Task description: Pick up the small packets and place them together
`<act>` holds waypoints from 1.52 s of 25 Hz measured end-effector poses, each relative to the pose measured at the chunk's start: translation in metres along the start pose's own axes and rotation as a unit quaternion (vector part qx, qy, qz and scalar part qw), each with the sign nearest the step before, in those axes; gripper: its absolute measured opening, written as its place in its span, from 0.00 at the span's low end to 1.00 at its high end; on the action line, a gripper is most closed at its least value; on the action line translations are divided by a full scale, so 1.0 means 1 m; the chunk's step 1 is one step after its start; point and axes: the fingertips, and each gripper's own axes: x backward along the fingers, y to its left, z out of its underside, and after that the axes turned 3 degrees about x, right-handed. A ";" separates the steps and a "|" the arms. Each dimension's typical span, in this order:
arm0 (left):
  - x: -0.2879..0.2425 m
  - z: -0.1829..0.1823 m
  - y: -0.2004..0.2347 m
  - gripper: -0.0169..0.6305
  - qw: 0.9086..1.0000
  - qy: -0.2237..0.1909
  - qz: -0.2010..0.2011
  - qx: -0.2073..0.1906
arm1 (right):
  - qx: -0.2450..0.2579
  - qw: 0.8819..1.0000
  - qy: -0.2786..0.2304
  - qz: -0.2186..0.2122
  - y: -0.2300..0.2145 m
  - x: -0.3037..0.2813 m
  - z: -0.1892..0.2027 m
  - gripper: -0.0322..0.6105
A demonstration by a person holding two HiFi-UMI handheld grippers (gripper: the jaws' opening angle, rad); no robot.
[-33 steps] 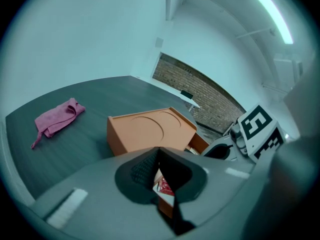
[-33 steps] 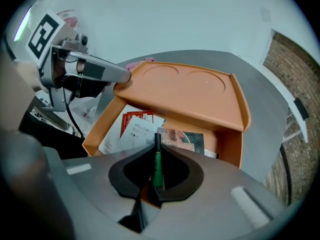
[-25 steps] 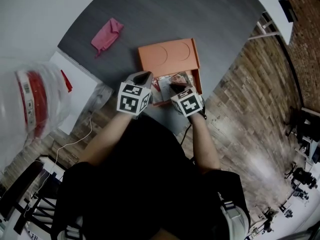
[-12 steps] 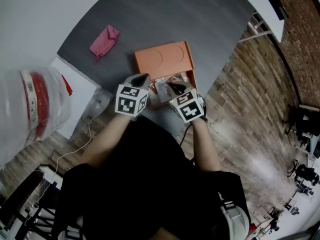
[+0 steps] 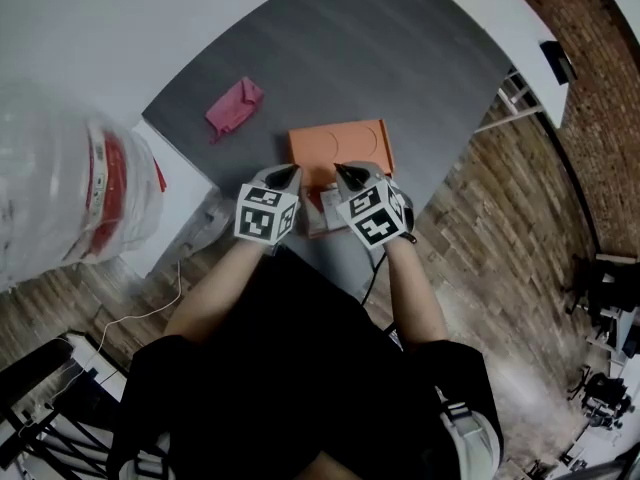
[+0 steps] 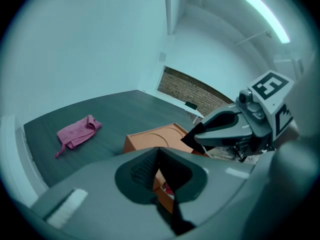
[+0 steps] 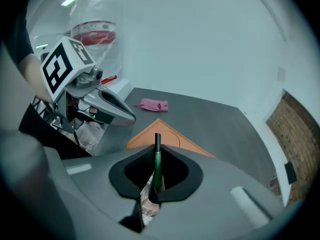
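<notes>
Dark grey tabletop (image 5: 420,58) fills the far side of the head view. On it a pink cloth (image 5: 235,106) lies well apart from the work, and an orange box (image 5: 340,146) sits nearer the front edge. Both grippers hang over the box's near side.

Our left gripper (image 6: 158,151) is clenched on nothing. Its jaws meet, and only the box edge and a red wrapper show below them. Our right gripper (image 5: 343,172) is pinched on a thin green packet (image 7: 158,171), seen edge-on, which stands between the pads and pokes past the tips. The other small packets (image 5: 320,211) lie in a loose heap under and between the two grippers. We cannot tell whether they rest in a tray of the box or on the table.

We judge the step in hand to be carrying the green packet to that heap. To do it well, we hold the pinch firm (the packet looks thin and slick, so it could slide or twist). We bring the tips low over the heap before letting go, so the packet lands flat on the others and does not flutter toward the table edge. We aim for the heap's middle, away from the box wall. The left gripper sits close beside the right, so we hold it out of the drop line, or steady the heap with its closed tips.
</notes>
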 end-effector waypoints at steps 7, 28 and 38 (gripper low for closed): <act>0.021 0.008 0.025 0.03 0.998 -0.010 -0.041 0.037 | 0.159 0.987 0.001 0.021 -0.014 -0.038 -0.036 0.08; 0.037 0.042 0.039 0.03 0.994 0.020 -0.079 0.076 | 0.187 0.966 0.067 -0.165 0.027 -0.085 0.003 0.39; 0.041 0.045 0.041 0.03 0.993 0.026 -0.083 0.078 | 0.155 0.969 0.063 -0.181 0.015 -0.097 0.000 0.52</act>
